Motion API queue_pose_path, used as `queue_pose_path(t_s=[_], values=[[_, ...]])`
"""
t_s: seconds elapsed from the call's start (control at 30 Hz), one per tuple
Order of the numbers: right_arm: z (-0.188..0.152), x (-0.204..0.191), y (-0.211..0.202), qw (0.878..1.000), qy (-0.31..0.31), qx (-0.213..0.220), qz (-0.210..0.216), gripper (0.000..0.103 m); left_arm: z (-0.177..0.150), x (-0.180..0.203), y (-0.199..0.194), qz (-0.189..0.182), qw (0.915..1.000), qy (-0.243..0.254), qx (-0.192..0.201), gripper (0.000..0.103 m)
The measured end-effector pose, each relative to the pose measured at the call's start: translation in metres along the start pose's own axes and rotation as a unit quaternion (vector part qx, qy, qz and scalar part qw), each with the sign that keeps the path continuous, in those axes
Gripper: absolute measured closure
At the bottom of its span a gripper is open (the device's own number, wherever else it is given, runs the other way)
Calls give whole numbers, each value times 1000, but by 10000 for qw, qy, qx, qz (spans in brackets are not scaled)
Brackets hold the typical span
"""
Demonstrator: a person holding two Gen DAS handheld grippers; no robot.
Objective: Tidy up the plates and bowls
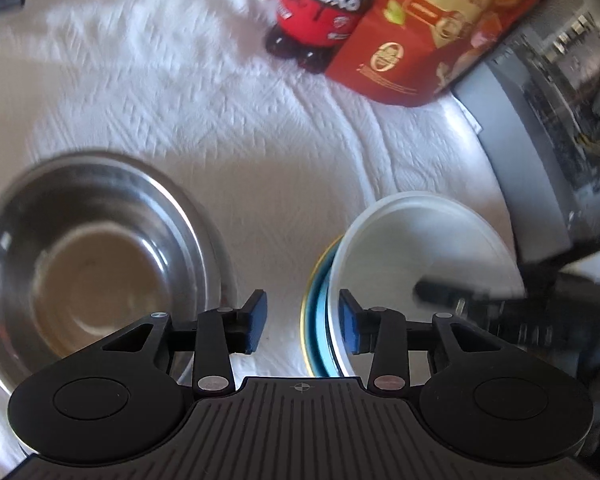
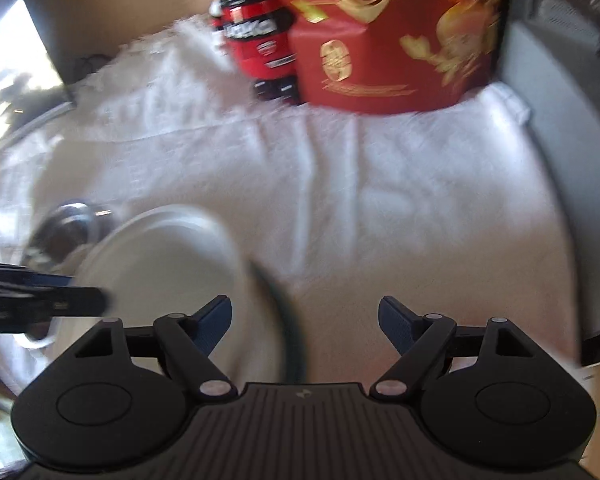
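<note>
I am looking down the left hand-held gripper (image 1: 302, 322) and seeing its blue pads standing apart with nothing between them, hovering over the white cloth (image 1: 228, 128) that is covering the counter. The right-hand pad (image 1: 349, 323) is sitting just at the near rim of the white bowl (image 1: 416, 248), though I cannot tell whether it is touching. That white bowl is resting on a blue plate with a yellow edge (image 1: 315, 312), which is peeking out along its left side. Well to the left, a steel bowl (image 1: 96, 256) is sitting apart from that stack on the cloth. A blurred dark piece of the other tool is reaching in over the white bowl's right side.

From the right wrist, I am seeing the right hand-held gripper (image 2: 305, 330) spread wide and holding nothing, with the white bowl (image 2: 160, 272) low on the left beside its left finger and the steel bowl (image 2: 68, 224) just behind it. A red toy figure (image 2: 256, 36) and a red printed box (image 2: 396, 40) are standing side by side at the far edge of the cloth. Both views are motion-blurred.
</note>
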State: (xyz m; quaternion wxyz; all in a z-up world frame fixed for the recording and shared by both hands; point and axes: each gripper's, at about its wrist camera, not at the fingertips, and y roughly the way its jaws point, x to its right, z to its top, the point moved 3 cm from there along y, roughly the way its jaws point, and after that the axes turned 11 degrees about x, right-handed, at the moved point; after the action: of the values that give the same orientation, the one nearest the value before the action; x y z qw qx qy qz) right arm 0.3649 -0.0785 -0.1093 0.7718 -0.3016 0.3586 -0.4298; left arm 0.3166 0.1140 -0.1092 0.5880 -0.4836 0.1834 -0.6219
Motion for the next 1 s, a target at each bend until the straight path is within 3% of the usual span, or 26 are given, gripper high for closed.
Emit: queue_pose_path(t_s=[0.1,0.27,0.6,0.87,1.0], values=[[-5,-8,9,9996,1,-193,220,21,1,-7,4,-39,9995,-313,-40,58],[-4,-3,18,9983,316,-350,339,21,0,-1,6,119,9998,-179,-37,56],[-10,10,25,9982,281,-530,73,21,-3,12,12,236,9997,82,-85,60],[-17,31,24,9970,532,-557,-57,21,-13,18,21,-19,9997,18,-226,60],[-22,33,22,9950,771,-619,159,21,-16,18,25,-17,9998,-44,-198,59]])
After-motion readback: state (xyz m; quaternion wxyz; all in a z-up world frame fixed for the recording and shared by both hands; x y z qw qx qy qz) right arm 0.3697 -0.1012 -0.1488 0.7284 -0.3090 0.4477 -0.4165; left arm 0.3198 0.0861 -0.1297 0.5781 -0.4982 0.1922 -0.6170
